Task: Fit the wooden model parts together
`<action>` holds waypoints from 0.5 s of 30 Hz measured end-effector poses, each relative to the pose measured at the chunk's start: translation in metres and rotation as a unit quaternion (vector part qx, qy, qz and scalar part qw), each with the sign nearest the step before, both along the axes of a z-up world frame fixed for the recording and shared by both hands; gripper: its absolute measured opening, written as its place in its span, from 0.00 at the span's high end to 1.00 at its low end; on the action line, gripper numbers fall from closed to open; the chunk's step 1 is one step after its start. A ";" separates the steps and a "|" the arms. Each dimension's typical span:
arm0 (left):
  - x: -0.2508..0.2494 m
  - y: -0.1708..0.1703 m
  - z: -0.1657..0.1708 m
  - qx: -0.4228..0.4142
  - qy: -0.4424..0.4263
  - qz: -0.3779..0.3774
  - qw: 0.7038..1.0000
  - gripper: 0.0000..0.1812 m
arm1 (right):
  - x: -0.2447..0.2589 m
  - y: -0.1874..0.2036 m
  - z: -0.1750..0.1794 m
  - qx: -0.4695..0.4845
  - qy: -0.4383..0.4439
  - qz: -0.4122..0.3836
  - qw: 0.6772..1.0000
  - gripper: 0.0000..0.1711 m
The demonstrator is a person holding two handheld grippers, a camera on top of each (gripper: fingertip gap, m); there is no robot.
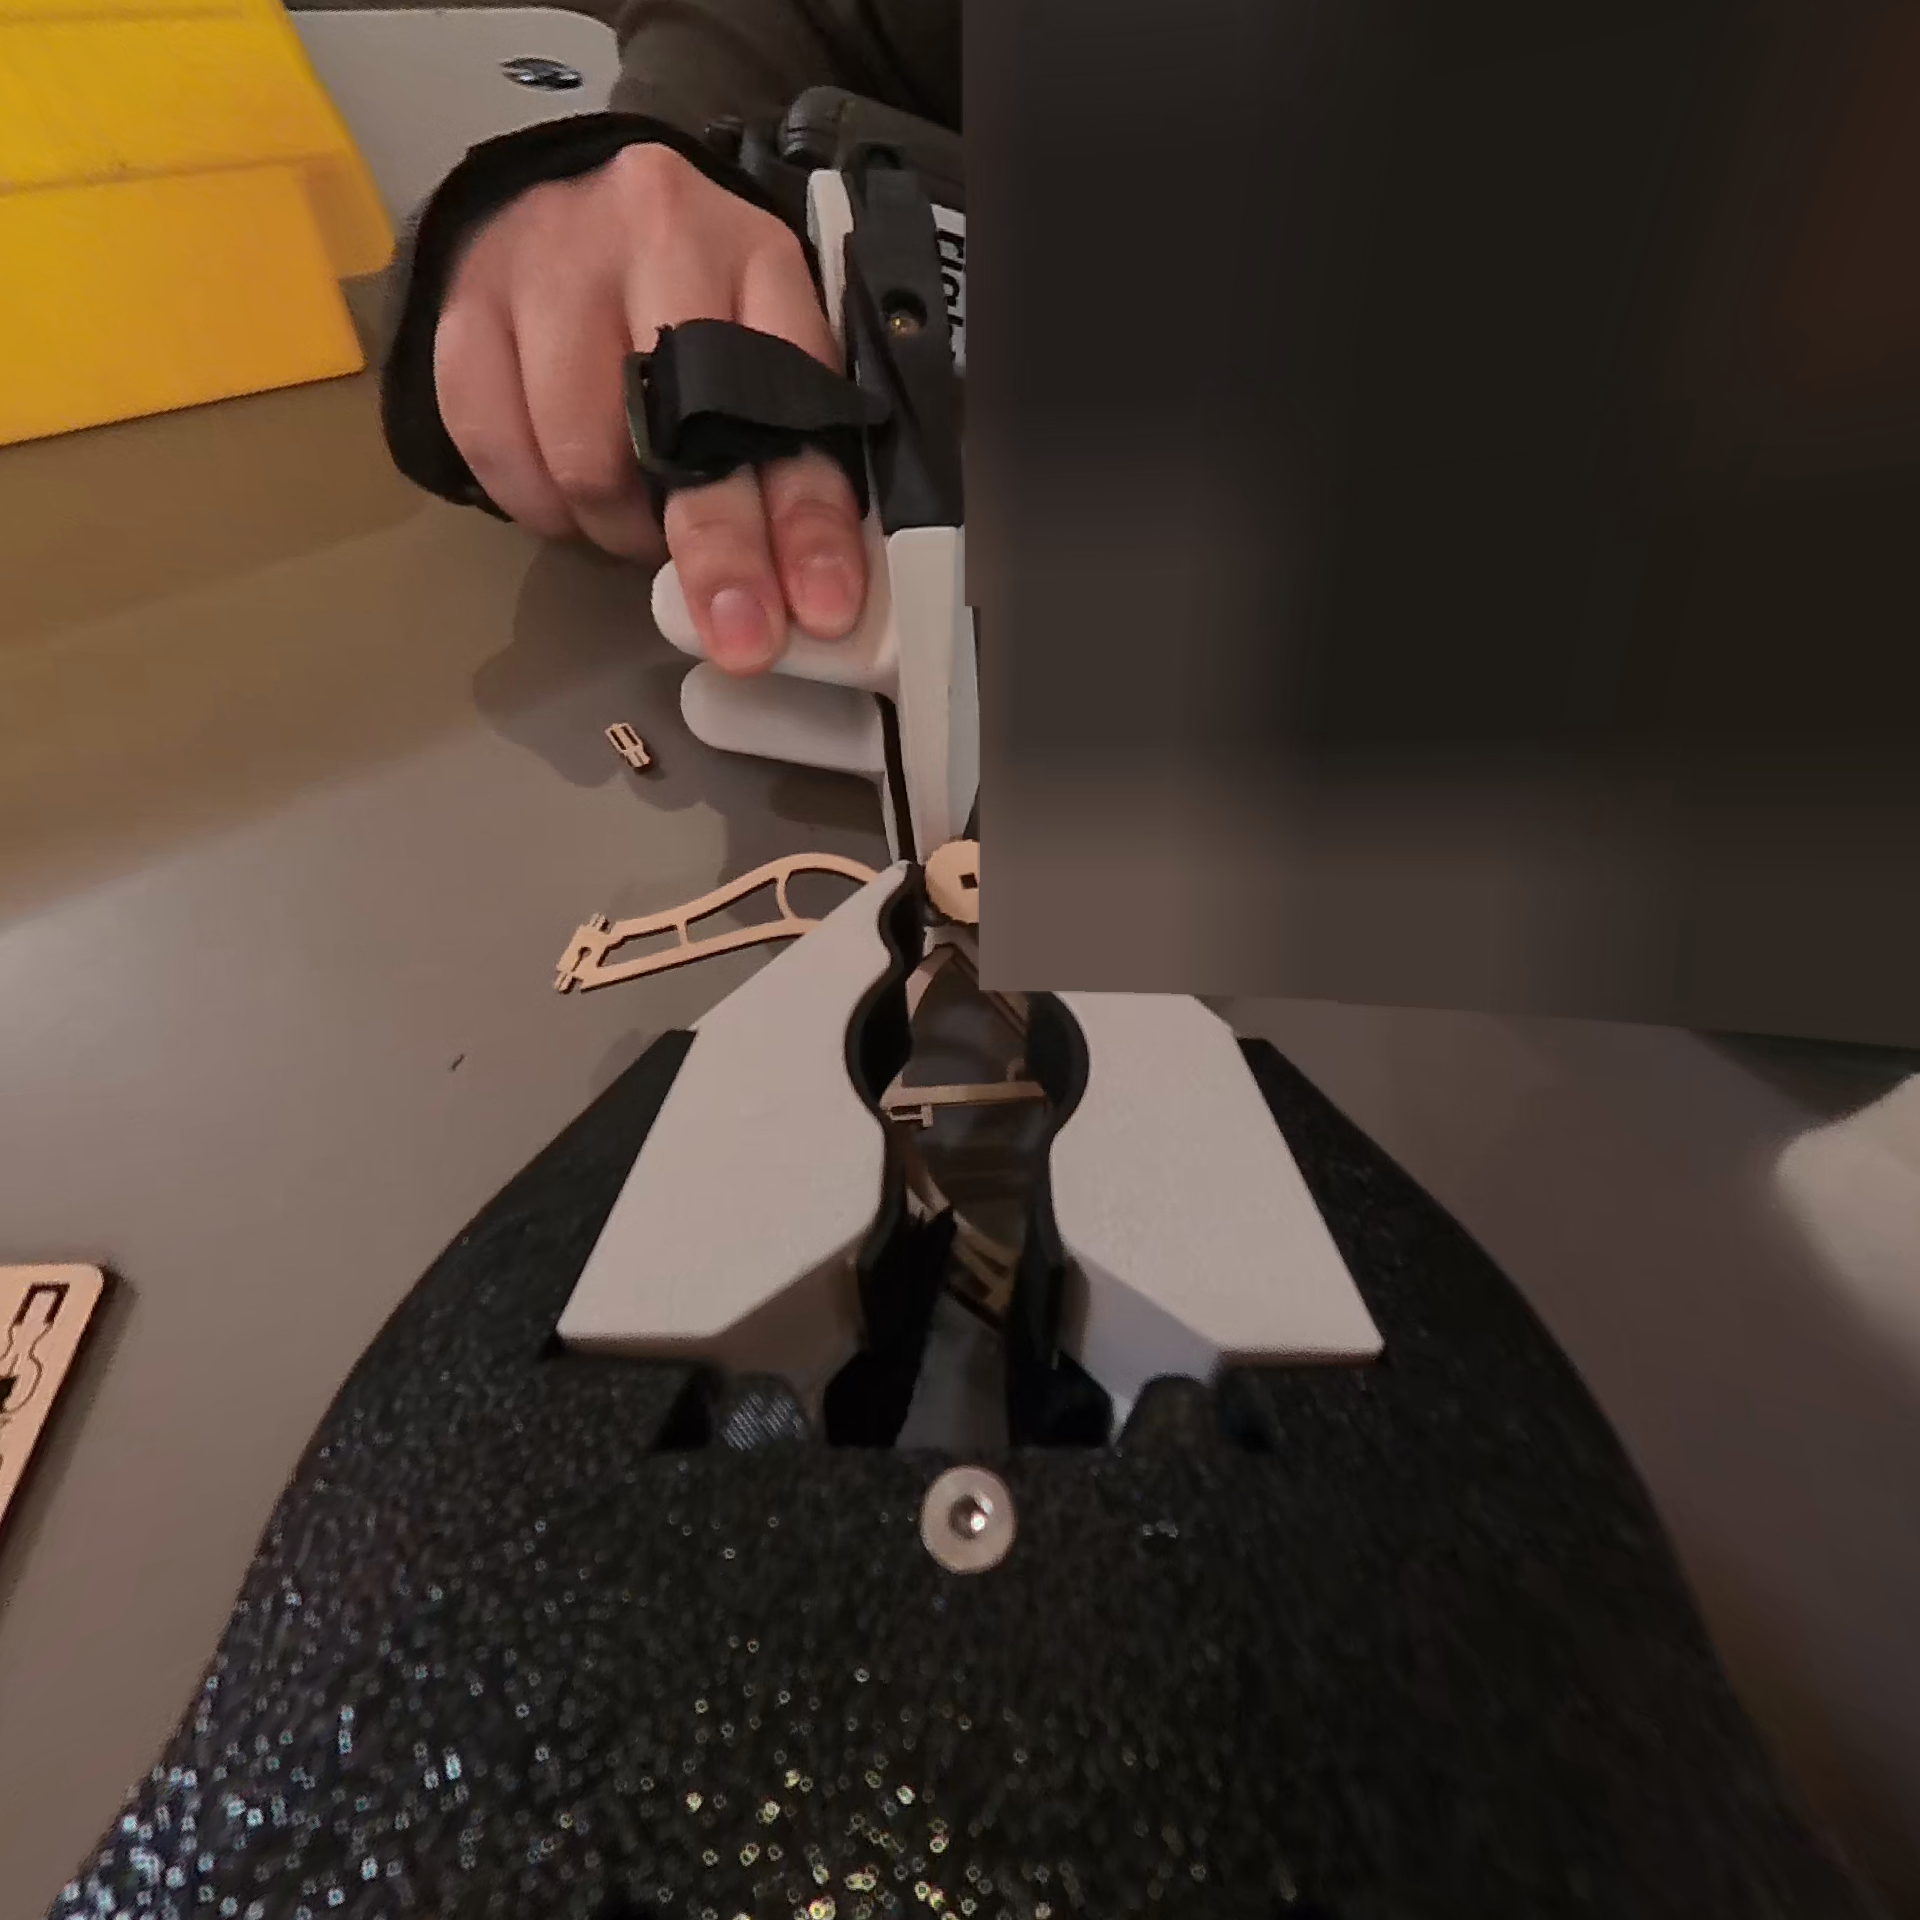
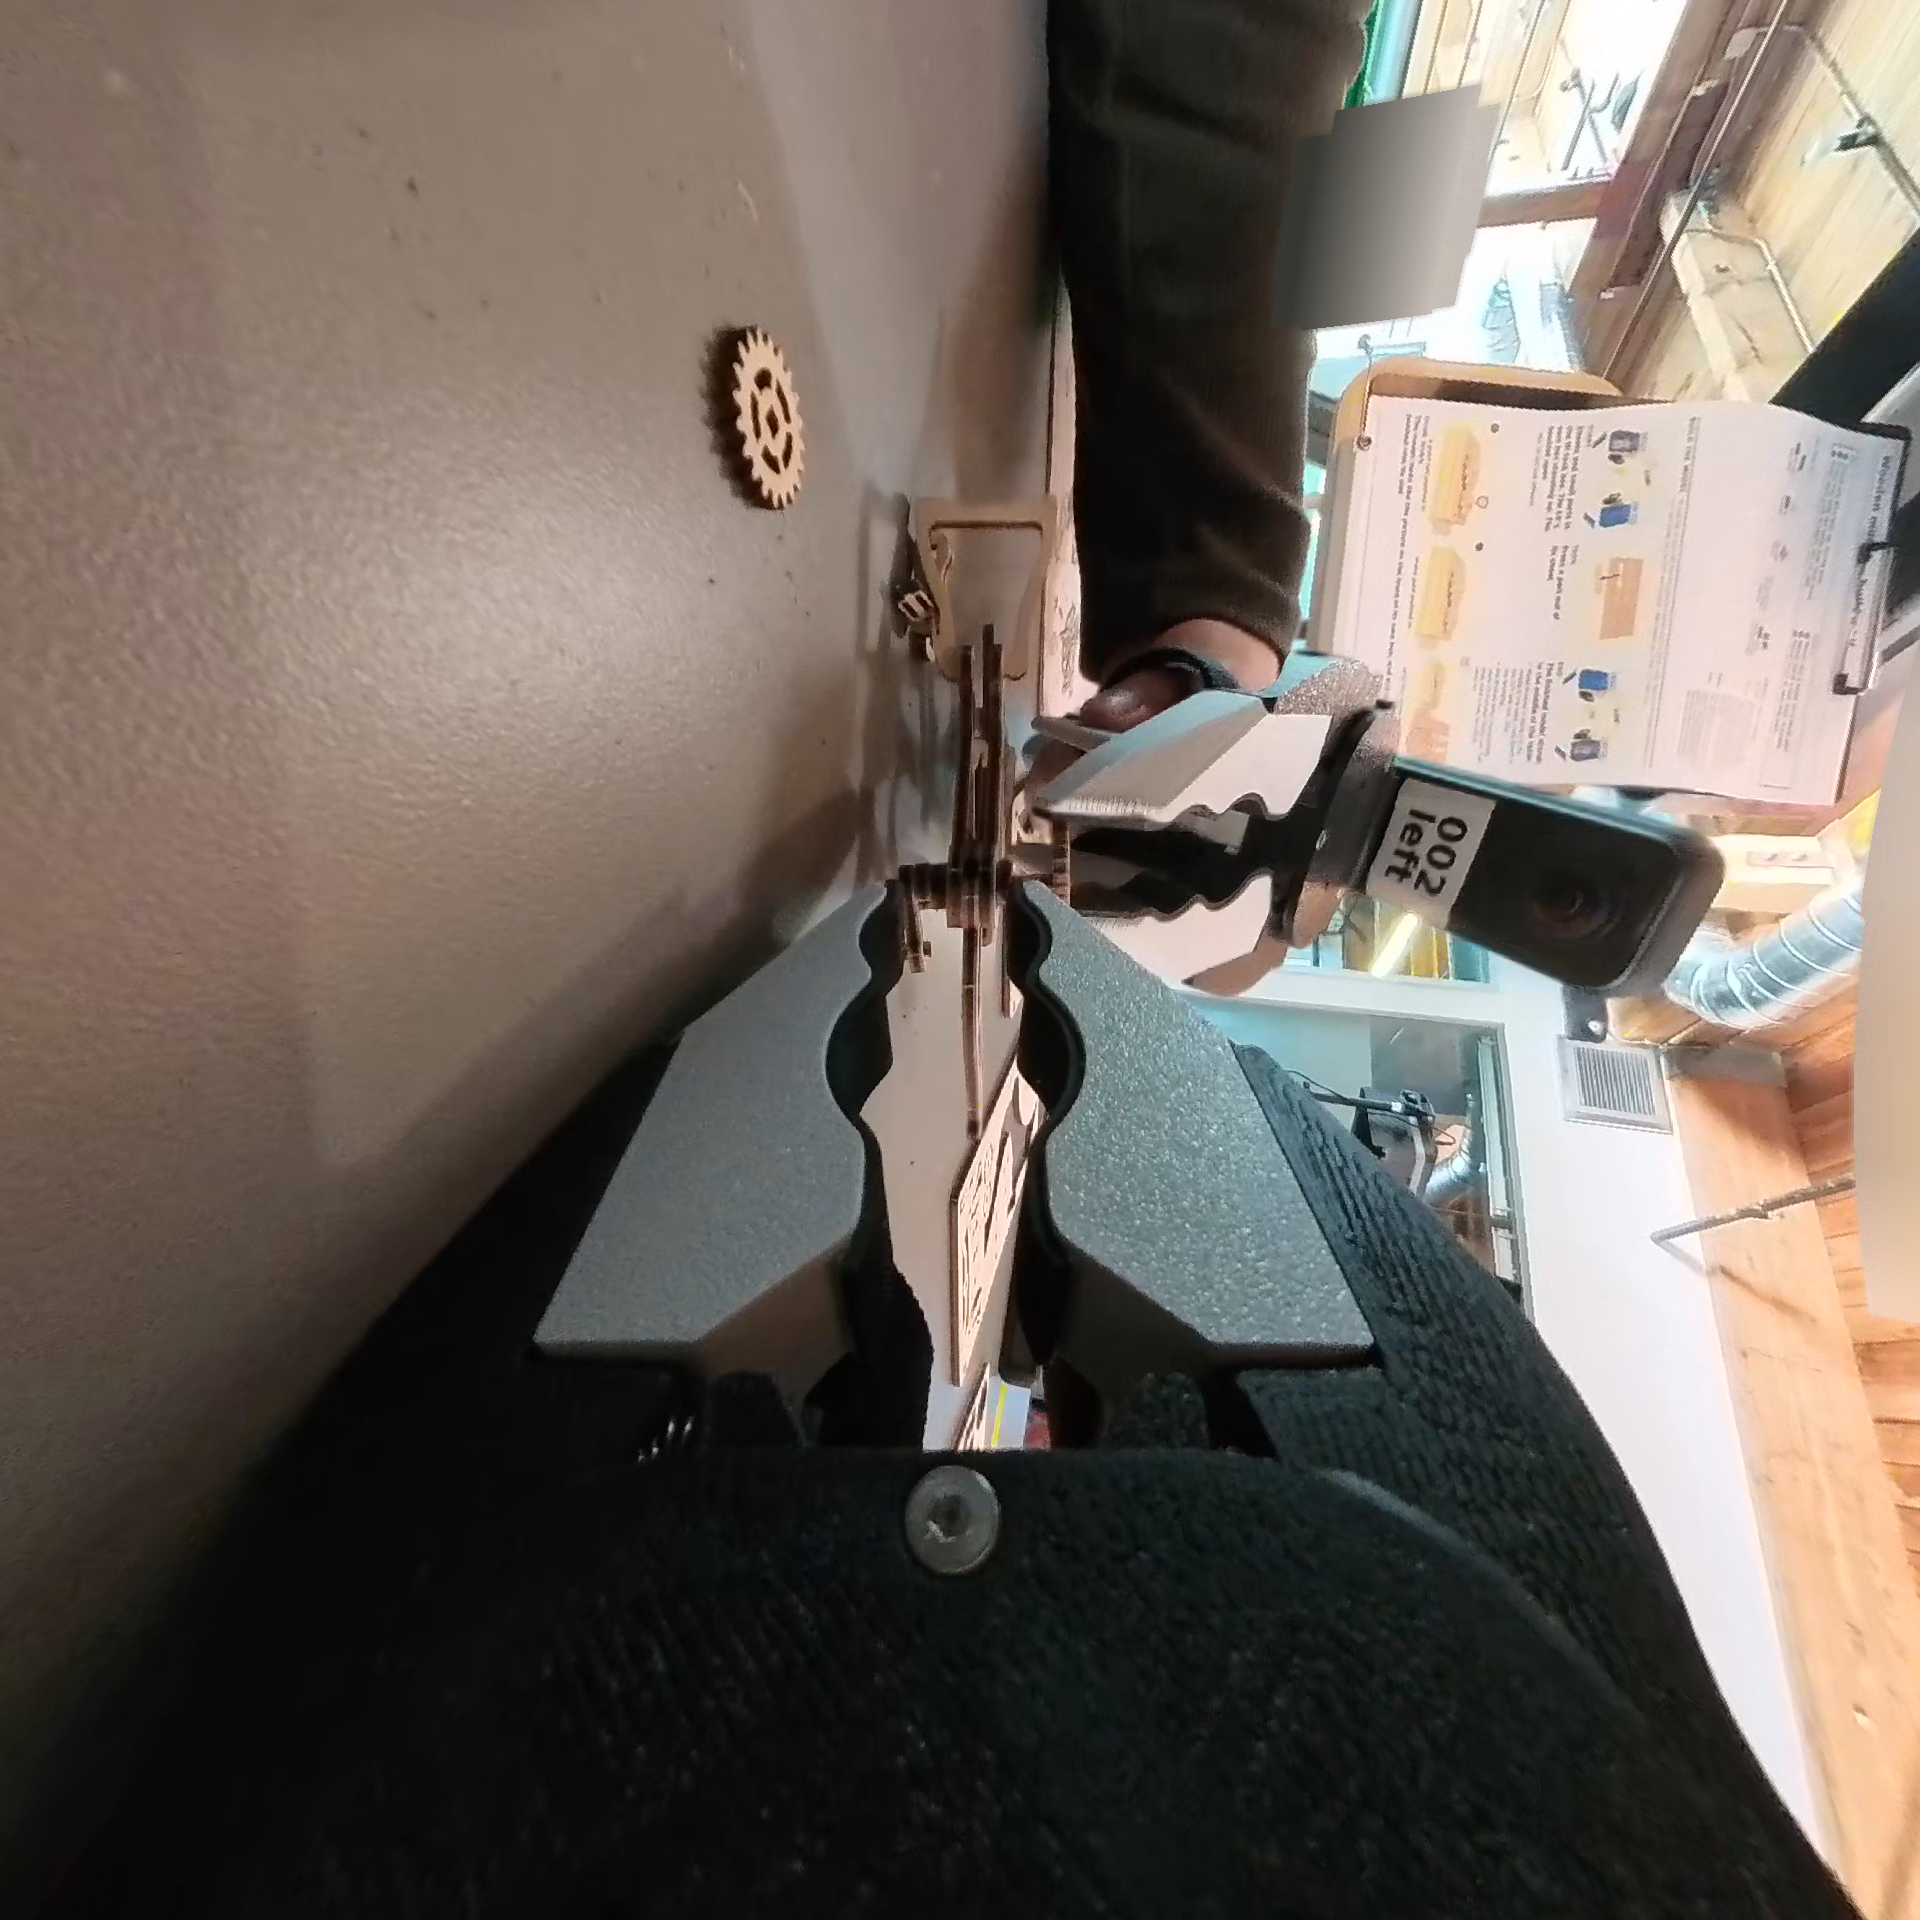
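My left gripper [image 1: 951,997] is shut on a flat wooden model frame [image 1: 966,1091] that stands on edge between its grey fingers. My right gripper [image 2: 961,899] is shut on a small stack of wooden discs and a cross pin [image 2: 961,878] at the end of the same model, just above the table. In the left wrist view the right gripper [image 1: 920,868] points down, with a round wooden disc [image 1: 951,878] at its tips. In the right wrist view the left gripper [image 2: 1049,821] comes in from the right and meets the model. A blurred patch hides much of the left wrist view.
A curved wooden arm [image 1: 717,920], a tiny wooden piece [image 1: 629,746] and a cut-out wooden sheet [image 1: 42,1351] lie on the grey table [image 1: 260,1091]. A wooden gear [image 2: 764,416] and a wooden frame piece [image 2: 977,582] lie nearby. A yellow sheet [image 1: 156,208] lies at the far left. Less than 4 cm separates the two grippers' tips.
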State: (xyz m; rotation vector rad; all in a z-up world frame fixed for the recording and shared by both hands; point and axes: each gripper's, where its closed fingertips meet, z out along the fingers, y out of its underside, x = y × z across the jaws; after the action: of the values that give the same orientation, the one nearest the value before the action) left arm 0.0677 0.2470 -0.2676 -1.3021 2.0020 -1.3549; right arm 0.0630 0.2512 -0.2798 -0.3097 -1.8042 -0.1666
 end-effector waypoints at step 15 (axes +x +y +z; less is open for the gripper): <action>0.000 0.002 -0.001 0.005 0.006 -0.018 1.000 0.92 | 0.000 0.000 -0.001 -0.001 -0.003 0.001 1.000 0.90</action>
State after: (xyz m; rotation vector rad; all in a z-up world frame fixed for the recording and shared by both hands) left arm 0.0675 0.2486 -0.2682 -1.2783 2.0482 -1.3542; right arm 0.0629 0.2515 -0.2805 -0.3087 -1.8112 -0.1633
